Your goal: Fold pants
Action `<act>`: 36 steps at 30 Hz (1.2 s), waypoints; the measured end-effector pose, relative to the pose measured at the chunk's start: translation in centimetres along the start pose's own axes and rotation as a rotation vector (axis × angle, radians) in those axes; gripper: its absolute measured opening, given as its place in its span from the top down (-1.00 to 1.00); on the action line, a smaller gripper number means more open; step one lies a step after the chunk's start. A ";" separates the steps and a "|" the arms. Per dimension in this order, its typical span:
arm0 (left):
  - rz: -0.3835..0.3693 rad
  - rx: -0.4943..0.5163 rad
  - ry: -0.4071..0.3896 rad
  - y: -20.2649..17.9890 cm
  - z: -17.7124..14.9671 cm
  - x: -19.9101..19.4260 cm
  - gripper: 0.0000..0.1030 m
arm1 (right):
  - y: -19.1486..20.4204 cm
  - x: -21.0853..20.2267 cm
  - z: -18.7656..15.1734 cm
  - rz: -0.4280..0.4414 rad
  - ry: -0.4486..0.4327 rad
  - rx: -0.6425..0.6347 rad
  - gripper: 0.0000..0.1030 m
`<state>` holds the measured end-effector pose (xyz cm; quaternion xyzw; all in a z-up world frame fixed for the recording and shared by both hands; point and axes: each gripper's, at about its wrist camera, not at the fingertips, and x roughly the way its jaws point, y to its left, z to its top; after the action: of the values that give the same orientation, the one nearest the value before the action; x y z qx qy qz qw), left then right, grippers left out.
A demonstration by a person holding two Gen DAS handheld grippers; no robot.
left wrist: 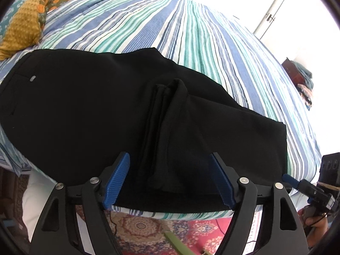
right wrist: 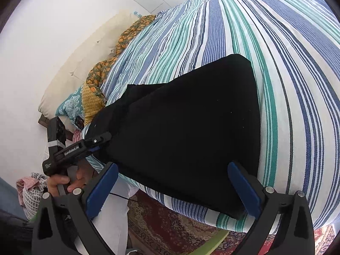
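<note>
Black pants [left wrist: 89,106] lie flat on the striped bed, waist end at the left with a small grey button, legs running right to the bed's front edge. A loose fold of leg fabric [left wrist: 172,131] bunches up in the middle. My left gripper [left wrist: 170,180] is open, its blue pads either side of that fold at the front edge. My right gripper [right wrist: 172,187] is open over the leg end of the pants [right wrist: 187,131]. The left gripper also shows in the right wrist view [right wrist: 93,144], at the pants' near edge.
The striped bedsheet [left wrist: 170,27] stretches far behind the pants. A yellow and orange patterned blanket [left wrist: 27,21] and pillows [right wrist: 72,68] lie at the head end. A red patterned rug [left wrist: 148,227] covers the floor below the bed edge. White cupboard doors [left wrist: 265,6] stand beyond.
</note>
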<state>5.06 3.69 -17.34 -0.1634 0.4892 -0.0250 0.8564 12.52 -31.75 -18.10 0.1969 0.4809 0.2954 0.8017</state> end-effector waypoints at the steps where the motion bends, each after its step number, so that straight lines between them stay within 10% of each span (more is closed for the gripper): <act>1: -0.004 -0.016 0.004 0.2 -0.2 -0.4 -0.52 | -0.2 0.0 0.0 0.008 -0.003 0.011 -0.99; 13: 0.057 -0.219 -0.024 7.9 0.7 -4.8 -0.53 | -0.2 0.0 0.3 0.025 -0.001 0.040 -0.99; 23: -0.019 -0.904 -0.249 30.8 -1.5 -8.1 -0.56 | 0.0 -0.2 -0.1 0.012 -0.006 0.033 -0.99; 30: -0.022 -0.834 -0.218 31.3 -0.3 -5.5 -0.07 | 0.3 -0.1 0.0 -0.005 -0.009 0.030 -0.99; 36: -0.145 -0.968 -0.293 32.5 0.0 -4.8 0.22 | 0.7 0.0 0.0 -0.030 -0.007 0.014 -0.99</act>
<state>-1.24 35.38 -23.20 -0.5766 0.3067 0.1685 0.7383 12.28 -31.23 -17.65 0.1963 0.4832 0.2791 0.8063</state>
